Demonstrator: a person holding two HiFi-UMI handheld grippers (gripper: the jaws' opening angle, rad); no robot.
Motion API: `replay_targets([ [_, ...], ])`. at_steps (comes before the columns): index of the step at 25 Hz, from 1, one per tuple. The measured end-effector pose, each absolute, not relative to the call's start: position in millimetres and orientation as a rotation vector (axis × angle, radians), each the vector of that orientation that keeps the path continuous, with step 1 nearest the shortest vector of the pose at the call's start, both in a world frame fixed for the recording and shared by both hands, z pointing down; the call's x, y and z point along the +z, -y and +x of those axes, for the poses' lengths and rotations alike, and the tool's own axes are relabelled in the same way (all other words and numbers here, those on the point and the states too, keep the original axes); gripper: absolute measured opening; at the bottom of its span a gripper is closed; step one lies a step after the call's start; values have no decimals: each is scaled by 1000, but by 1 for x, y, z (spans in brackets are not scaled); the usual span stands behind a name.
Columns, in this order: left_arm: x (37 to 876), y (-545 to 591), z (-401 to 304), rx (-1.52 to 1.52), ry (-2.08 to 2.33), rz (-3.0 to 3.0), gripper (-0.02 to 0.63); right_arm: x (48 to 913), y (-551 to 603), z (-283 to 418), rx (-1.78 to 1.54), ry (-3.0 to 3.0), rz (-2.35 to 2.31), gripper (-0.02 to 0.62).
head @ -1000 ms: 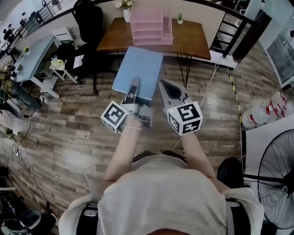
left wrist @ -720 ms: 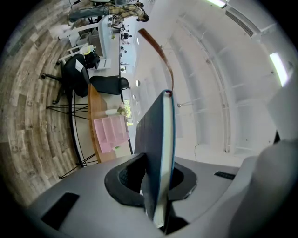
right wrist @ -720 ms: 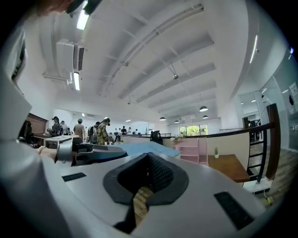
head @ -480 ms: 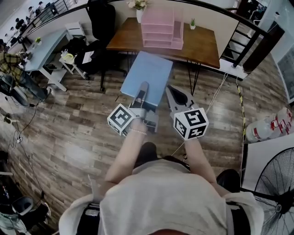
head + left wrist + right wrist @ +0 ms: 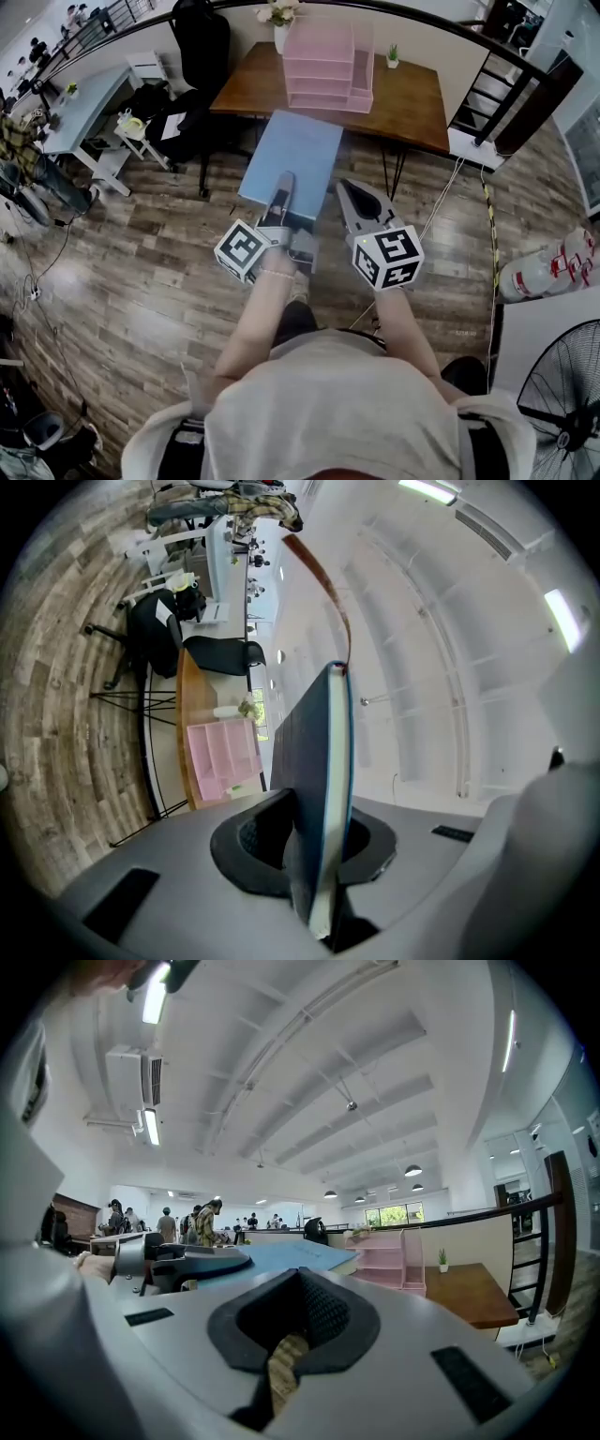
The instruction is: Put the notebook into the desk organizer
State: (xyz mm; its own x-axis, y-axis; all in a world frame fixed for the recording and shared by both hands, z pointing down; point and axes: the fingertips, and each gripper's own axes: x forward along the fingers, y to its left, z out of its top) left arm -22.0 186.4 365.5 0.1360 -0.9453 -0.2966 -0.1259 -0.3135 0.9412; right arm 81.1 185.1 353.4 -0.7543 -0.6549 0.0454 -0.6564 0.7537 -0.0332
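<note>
wooden desk [image 5: 412,98] sits at the upper centre of the head view, with plank floor [image 5: 141,272] between it and the person. the blue notebook [image 5: 298,148] is in the air, just below the desk's near edge in the frame, held flat with its free end pointing toward the desk. the pink desk organizer [image 5: 323,61] stands toward the desk's far side, above the notebook in the frame and not touching it.

risks, as i judge them: the notebook is pinched at one short edge only, so the long free end could sag or swing and catch the desk edge or an organizer wall. the broad cover may also miss a narrow slot and shove the light organizer back.

left gripper [image 5: 281,187] is clamped on the notebook's near edge. its own view shows the notebook [image 5: 330,780] edge-on between the pads. right gripper [image 5: 347,192], just beside the notebook at its lower right, has its jaws pressed together on nothing.
</note>
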Motion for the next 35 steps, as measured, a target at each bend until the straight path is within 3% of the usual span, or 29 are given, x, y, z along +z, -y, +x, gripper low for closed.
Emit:
replay_targets([
  [19,333,32,-96,-1256,889,1676,64,335,16,11,10,2850,1260,2],
  [35,369,88,-118,-1186,839,1607,64,375,68,-18,147,2744,1308,2],
])
